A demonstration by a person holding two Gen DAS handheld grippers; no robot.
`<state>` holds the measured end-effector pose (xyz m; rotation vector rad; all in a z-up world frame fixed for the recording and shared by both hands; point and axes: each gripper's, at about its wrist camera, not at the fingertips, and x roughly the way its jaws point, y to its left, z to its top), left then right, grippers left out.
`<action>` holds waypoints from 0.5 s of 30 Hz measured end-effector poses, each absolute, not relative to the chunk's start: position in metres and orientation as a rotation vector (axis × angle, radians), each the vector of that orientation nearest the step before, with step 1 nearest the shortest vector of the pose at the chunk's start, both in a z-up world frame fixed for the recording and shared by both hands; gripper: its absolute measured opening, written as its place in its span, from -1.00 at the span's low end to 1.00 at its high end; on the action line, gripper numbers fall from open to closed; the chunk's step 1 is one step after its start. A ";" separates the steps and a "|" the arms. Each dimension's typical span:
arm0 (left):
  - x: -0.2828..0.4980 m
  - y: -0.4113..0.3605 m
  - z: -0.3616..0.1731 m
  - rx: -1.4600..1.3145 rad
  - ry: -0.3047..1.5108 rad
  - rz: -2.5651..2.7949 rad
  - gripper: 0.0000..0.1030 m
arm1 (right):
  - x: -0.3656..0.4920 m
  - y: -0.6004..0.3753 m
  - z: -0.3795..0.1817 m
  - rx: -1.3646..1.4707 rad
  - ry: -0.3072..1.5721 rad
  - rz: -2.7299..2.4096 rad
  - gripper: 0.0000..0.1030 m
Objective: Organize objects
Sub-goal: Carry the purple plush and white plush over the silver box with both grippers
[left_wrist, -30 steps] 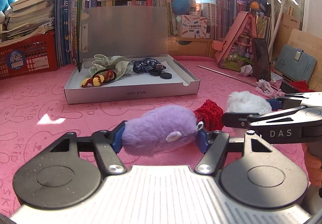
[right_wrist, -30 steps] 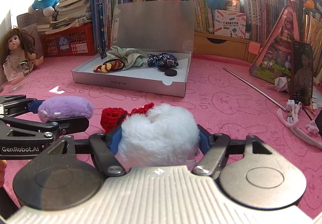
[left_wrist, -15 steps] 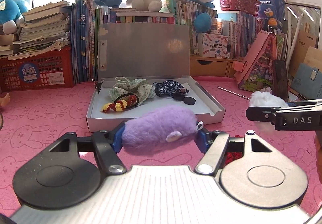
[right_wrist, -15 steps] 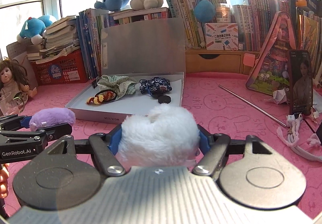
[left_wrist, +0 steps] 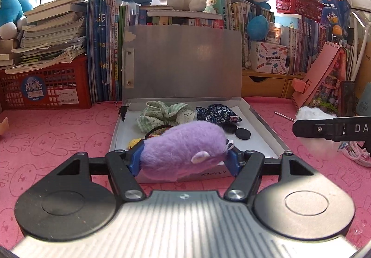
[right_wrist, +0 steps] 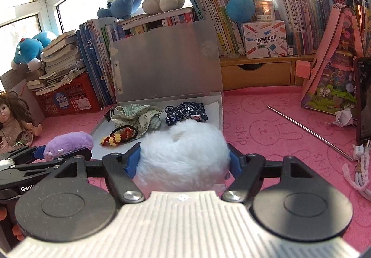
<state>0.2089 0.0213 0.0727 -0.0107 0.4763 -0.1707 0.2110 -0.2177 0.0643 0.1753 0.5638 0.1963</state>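
Pink matting (left_wrist: 58,142) printed with rabbits and the word "SKIP" is covering the desk under both my tongs, with rows of upright books and plush toys filling the upper part of each frame. I am holding my left tongs (left_wrist: 185,160) level at the lower centre of the left view, its blue pads clamped on a fluffy purple plush hair tie (left_wrist: 183,151), which is sitting in front of the near wall of the shallow silver cardboard box (left_wrist: 264,128); that wall is reading "NO.A-222", inverted. My right tongs (right_wrist: 183,160) are gripping a fluffy white plush hair tie (right_wrist: 183,153) at the lower centre of the right view, just before the box's right corner. Lettering "GenR", cut off, is showing on the left tongs at the left edge of the right view, and "DA" on the right tongs at the right edge of the left view. A white carton (right_wrist: 264,39) on the wooden shelf is reading "POCKET LABEL PRINTER".
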 end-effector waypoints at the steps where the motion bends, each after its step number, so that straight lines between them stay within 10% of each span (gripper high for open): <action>1: 0.214 0.022 0.072 -0.013 0.482 -0.160 0.41 | 0.218 -0.218 0.063 0.195 0.572 0.201 0.44; 15: 0.270 0.028 0.051 -0.031 0.540 -0.086 0.41 | 0.272 -0.209 0.046 0.251 0.625 0.208 0.44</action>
